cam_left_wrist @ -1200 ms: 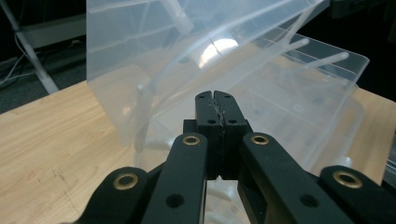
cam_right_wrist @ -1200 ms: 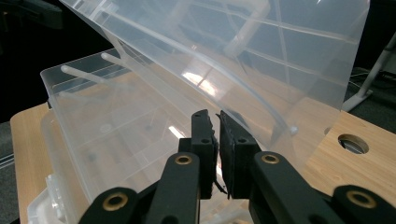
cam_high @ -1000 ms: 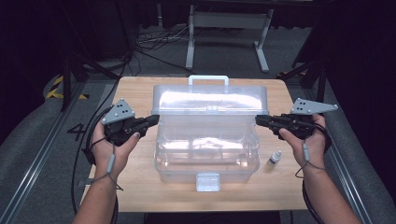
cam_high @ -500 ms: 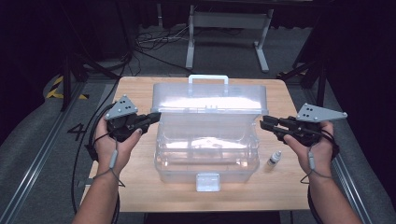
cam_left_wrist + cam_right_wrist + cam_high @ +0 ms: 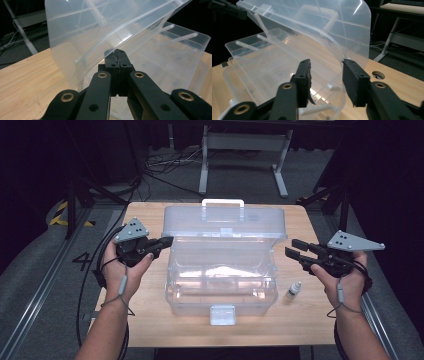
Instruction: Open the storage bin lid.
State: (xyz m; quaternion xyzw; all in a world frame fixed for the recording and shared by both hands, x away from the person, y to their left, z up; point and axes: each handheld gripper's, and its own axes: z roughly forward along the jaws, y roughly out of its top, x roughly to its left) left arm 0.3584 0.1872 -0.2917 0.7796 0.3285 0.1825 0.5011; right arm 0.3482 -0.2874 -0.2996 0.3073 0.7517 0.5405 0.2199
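Note:
A clear plastic box (image 5: 220,285) stands in the middle of the wooden table (image 5: 145,215), its lid (image 5: 225,222) swung up and tilted toward the back. My left gripper (image 5: 167,240) is shut, and its tips touch the lid's left edge. In the left gripper view the closed left gripper (image 5: 117,53) presses against the curved lid (image 5: 87,30), with nothing seen between the jaws. My right gripper (image 5: 291,247) is open, a short way off the lid's right edge. In the right gripper view the lid (image 5: 317,30) lies beyond the open right gripper (image 5: 325,67).
A small dropper bottle (image 5: 293,290) stands on the table right of the box. The box's latch (image 5: 223,314) hangs at its front, and a handle (image 5: 223,202) sits on the lid. Cables and a metal stand (image 5: 245,150) lie on the floor behind the table.
The lid has swung up and back. My right gripper has drawn away to the right of the lid's edge. My left gripper stayed at the lid's left edge.

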